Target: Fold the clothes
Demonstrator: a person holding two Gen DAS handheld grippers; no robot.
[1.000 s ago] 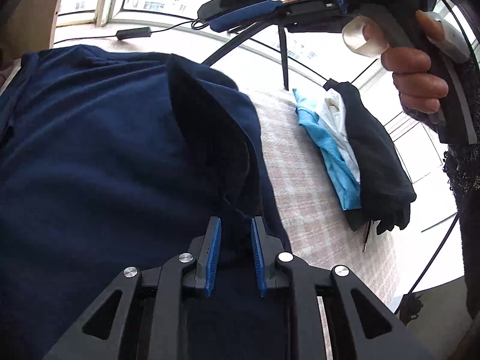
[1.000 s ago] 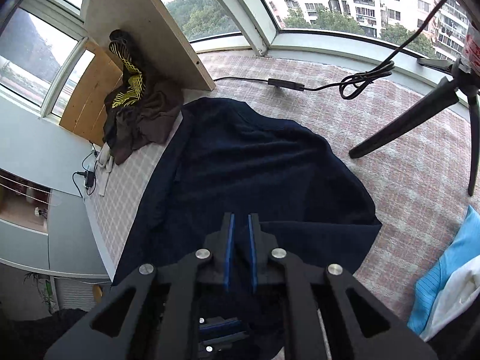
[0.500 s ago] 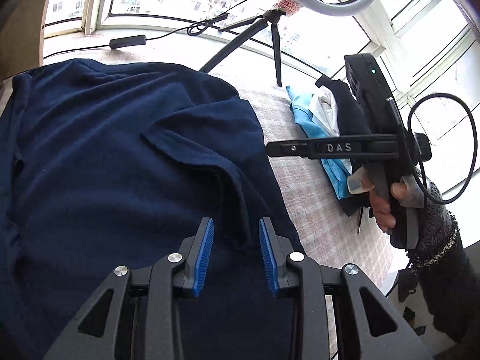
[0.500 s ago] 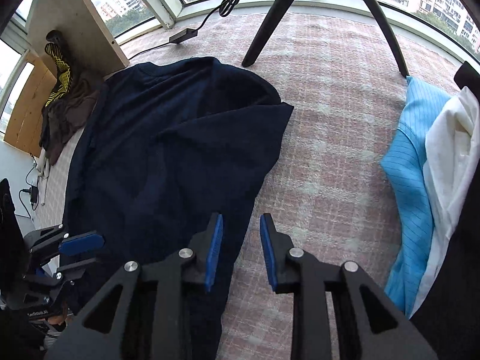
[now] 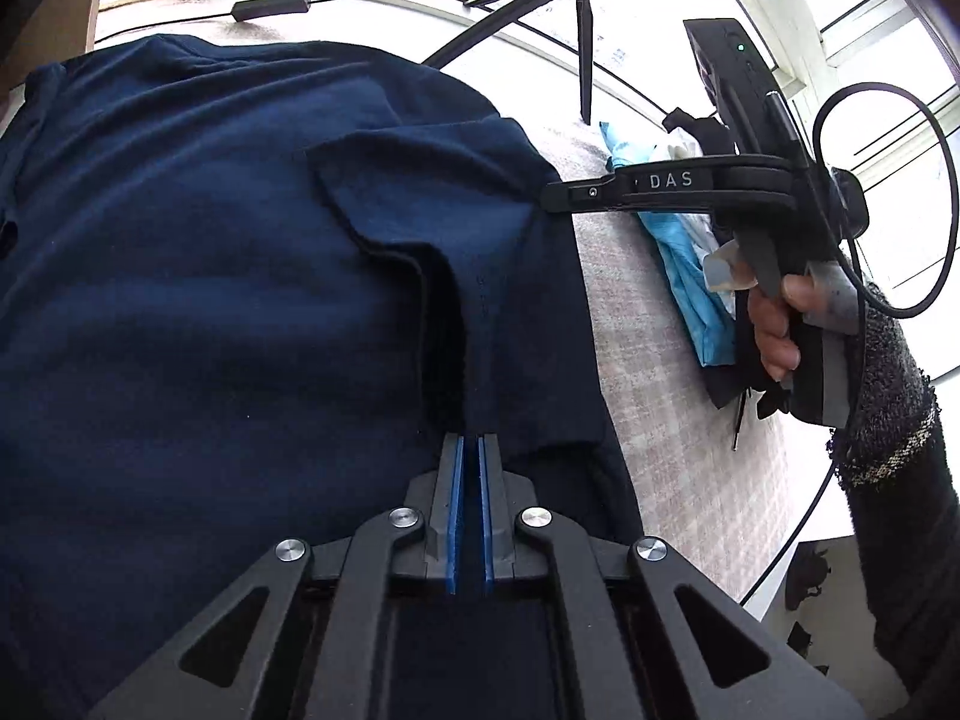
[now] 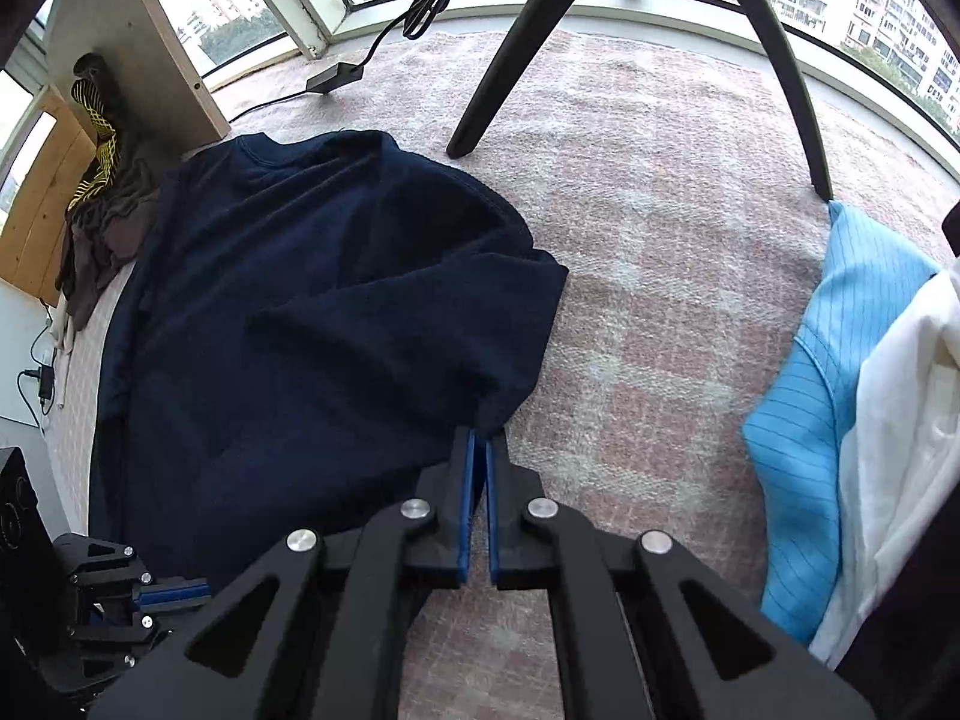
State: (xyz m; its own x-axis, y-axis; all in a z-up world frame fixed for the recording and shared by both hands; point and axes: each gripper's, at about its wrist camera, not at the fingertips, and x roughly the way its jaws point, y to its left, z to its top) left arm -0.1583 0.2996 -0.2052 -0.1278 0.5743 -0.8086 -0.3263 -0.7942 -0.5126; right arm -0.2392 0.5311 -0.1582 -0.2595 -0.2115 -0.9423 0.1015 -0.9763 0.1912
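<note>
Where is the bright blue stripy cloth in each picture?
Left wrist view: the light blue cloth lies right of centre on the checked cover, partly behind the right gripper.
Right wrist view: it lies at the right edge, under a white cloth.
Shared landmark: the navy shirt, left of the blue cloth in both.
</note>
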